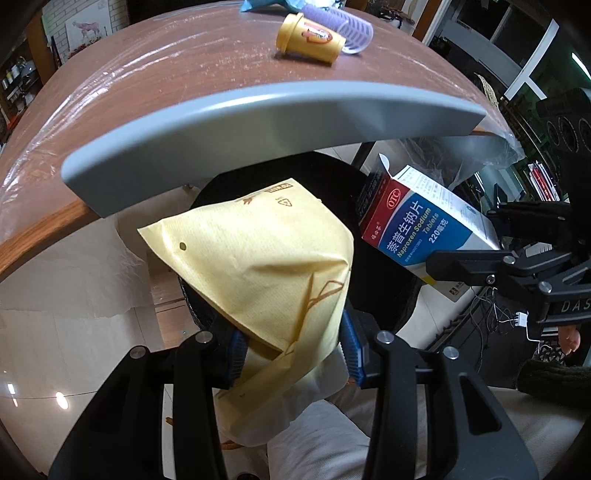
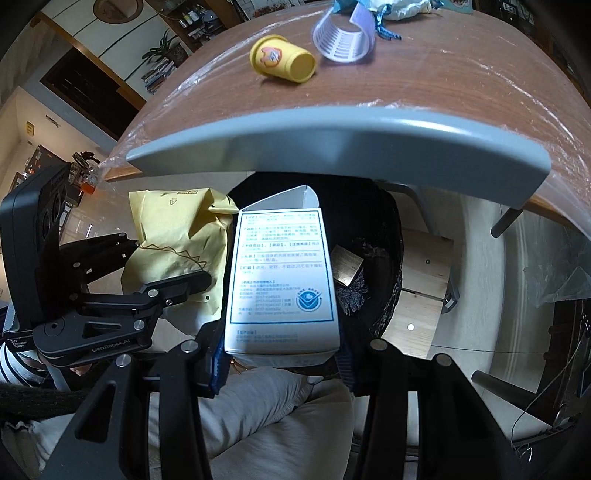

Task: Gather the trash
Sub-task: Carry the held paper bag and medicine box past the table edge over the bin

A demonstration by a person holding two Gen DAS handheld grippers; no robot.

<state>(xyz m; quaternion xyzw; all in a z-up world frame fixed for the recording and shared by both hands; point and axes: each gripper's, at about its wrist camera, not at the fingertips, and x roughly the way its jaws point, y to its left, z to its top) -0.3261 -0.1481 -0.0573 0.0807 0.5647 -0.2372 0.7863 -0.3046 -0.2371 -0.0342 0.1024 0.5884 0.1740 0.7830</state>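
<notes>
My left gripper (image 1: 291, 354) is shut on a crumpled yellow paper bag (image 1: 258, 258) and holds it over a black-lined trash bin (image 1: 332, 173) below the table edge. My right gripper (image 2: 280, 360) is shut on a white, blue and red medicine box (image 2: 280, 273), its flap open, also over the bin (image 2: 380, 236). The box shows in the left wrist view (image 1: 421, 218), and the bag in the right wrist view (image 2: 177, 236). A yellow cup (image 1: 308, 38) lies on its side on the wooden table (image 1: 147, 85), touching a purple hair roller (image 1: 352, 33).
A grey chair back (image 1: 258, 122) arches between the table and the bin. A blue wrapper (image 1: 266, 3) lies at the table's far edge. The bin holds a small brown card (image 2: 345, 264). A wooden stool (image 2: 424, 277) stands right of the bin.
</notes>
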